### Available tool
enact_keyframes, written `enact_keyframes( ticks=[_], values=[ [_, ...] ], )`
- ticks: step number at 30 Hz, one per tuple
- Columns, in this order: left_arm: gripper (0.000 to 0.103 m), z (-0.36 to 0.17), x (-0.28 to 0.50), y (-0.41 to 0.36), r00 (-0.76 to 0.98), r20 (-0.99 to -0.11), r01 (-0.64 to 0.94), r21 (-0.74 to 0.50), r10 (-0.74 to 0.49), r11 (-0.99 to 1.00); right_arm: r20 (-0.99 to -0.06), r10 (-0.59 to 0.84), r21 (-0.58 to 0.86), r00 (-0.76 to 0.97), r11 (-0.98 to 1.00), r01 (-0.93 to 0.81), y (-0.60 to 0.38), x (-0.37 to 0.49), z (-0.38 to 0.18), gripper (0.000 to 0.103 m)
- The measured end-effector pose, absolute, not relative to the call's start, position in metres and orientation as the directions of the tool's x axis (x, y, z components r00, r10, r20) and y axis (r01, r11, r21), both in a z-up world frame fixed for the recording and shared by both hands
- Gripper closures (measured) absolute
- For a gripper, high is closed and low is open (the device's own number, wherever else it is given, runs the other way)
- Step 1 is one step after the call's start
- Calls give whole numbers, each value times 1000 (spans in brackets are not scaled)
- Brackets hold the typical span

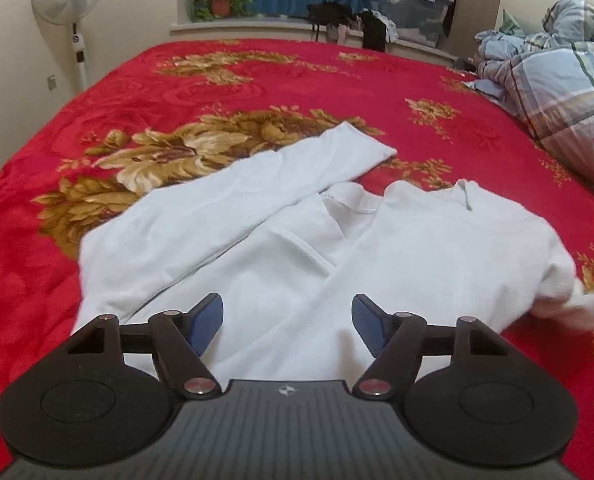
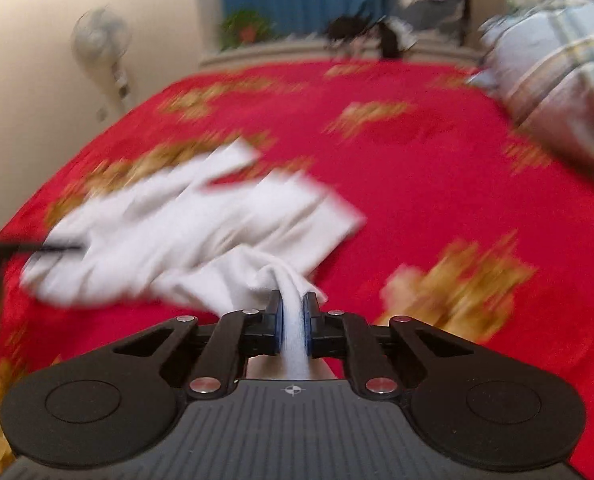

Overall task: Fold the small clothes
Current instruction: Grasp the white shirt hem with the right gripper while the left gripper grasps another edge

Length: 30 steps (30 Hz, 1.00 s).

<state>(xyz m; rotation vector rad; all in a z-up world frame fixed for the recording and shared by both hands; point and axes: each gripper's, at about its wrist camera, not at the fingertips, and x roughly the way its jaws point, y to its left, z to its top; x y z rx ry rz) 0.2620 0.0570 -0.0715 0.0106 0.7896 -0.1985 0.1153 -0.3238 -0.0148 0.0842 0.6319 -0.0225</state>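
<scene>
Shirt: your white shirt (image 1: 437,248) lies spread on the red bed (image 1: 257,76), toward the near edge. One sleeve (image 1: 297,168) is laid slantwise across the body, its cuff pointing to the far side. The collar sits to the right of that cuff.

Left gripper: your left gripper (image 1: 287,322) hangs over the near part of the shirt. Its jaws stand well apart, and nothing is between the blue pads (image 1: 207,326).

Right gripper: your right gripper (image 2: 293,320) is clamped on a bunched corner of shirt (image 2: 201,224) cloth. A white strip runs straight through between its pads (image 2: 278,326). The rest of the shirt trails away to the left over the bed.

Step in hand: this looks like a fold begun from the right side, with the left gripper free to pin or take the other end.

Risk, drag: with only one end held, a quick pull will likely slide the whole shirt and undo the laid sleeve.

Risk, bunching: the held cloth is twisted into a knot, so the fold line may come out crooked.

Risk, slip: the bite looks thin; a hard tug could pull the cloth out.

Risk, blur: the right wrist view is smeared, so you cannot judge the far hem from it.
</scene>
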Motion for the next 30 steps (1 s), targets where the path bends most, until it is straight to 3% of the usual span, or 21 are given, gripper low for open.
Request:
enact_keyframes(
  ticks=[8,10,12,14,16,17,19,21,25,27,28,30],
  values=[
    [27,-85,274,54,636,-736,206,-129,-233,970,-461,-446,-117,767,888,446,-459,213,27,92],
    [27,-85,273,52,632,-736,221,-128,-242,967,-472,-485,-77,737,855,513,-473,221,21,88],
    [34,-87,273,51,630,-738,237,-113,-241,965,-464,-450,-2,764,862,506,-466,216,12,88],
    [71,-88,273,51,634,-740,244,-83,-224,966,-458,-343,65,820,907,416,-442,209,-1,82],
    [95,-87,272,55,640,-737,243,-75,-218,967,-468,-171,148,867,952,268,-407,202,-17,80],
    [100,-84,272,60,640,-732,242,-95,-233,965,-480,-69,204,874,961,188,-390,200,-27,79],
    [100,-77,269,68,644,-718,239,-140,-265,961,-522,141,306,841,952,30,-355,197,-47,77],
    [100,-67,264,72,663,-694,252,-145,-280,957,-576,261,333,775,940,-70,-318,195,-66,75],
    [101,-51,248,79,685,-664,283,-136,-300,949,-655,265,263,708,958,-115,-268,198,-97,72],
    [101,-42,238,90,698,-644,276,-161,-312,948,-666,261,268,699,958,-103,-263,206,-97,80],
    [101,-36,233,97,704,-633,272,-180,-323,945,-661,265,270,702,957,-107,-263,208,-90,95],
    [101,-23,221,110,718,-609,272,-201,-337,941,-632,260,244,730,961,-131,-259,200,-70,98]
  ],
)
